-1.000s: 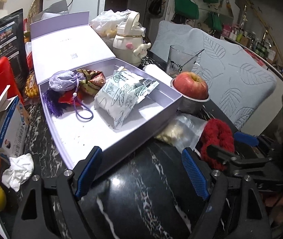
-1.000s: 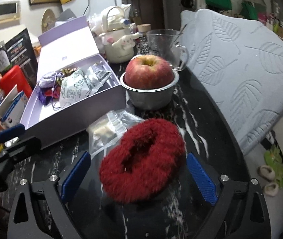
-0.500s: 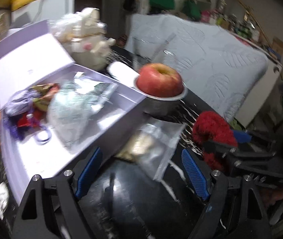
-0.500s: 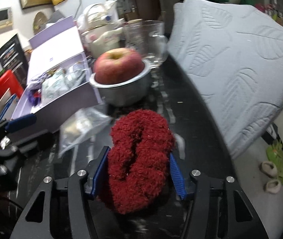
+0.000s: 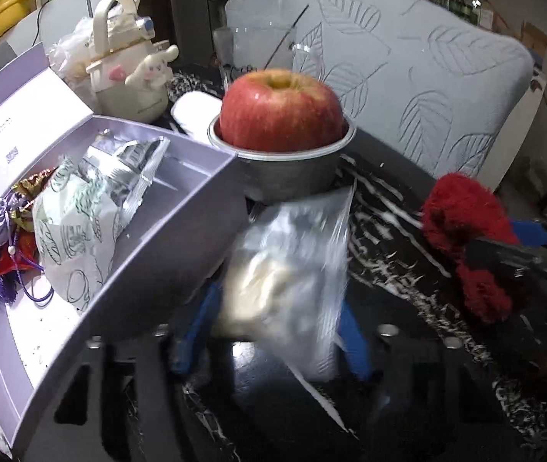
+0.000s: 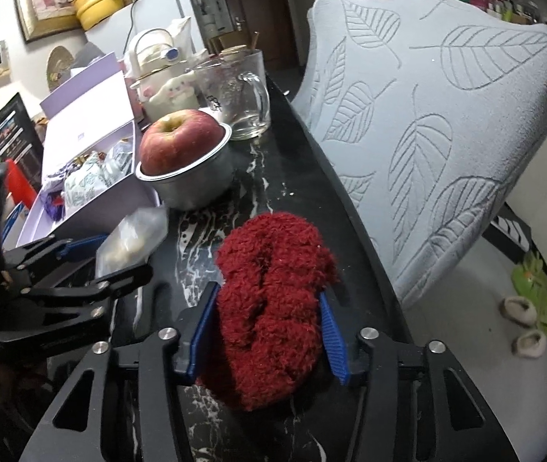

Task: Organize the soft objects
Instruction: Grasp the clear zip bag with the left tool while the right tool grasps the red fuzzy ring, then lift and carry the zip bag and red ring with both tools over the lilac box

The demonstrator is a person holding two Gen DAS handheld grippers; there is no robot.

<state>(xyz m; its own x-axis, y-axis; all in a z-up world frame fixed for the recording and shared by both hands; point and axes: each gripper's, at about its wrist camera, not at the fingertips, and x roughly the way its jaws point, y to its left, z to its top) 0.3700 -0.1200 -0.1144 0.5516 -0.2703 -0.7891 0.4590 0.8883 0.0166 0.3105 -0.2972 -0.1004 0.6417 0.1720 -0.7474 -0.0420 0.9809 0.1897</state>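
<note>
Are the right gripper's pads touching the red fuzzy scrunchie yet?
Touching. In the right wrist view both blue pads press into the red fuzzy scrunchie, squeezing it narrow as the right gripper closes.

Red fuzzy scrunchie (image 6: 273, 300): squashed into a narrow oval on black marble-pattern tabletop (image 6: 296, 177). Clear plastic bag (image 5: 292, 269) with pale lumpy contents: blurred, just beside open lilac box (image 5: 165, 254), in front of apple's bowl (image 5: 285, 173).

Apple (image 5: 280, 109) in metal bowl (image 5: 292, 177)
</note>
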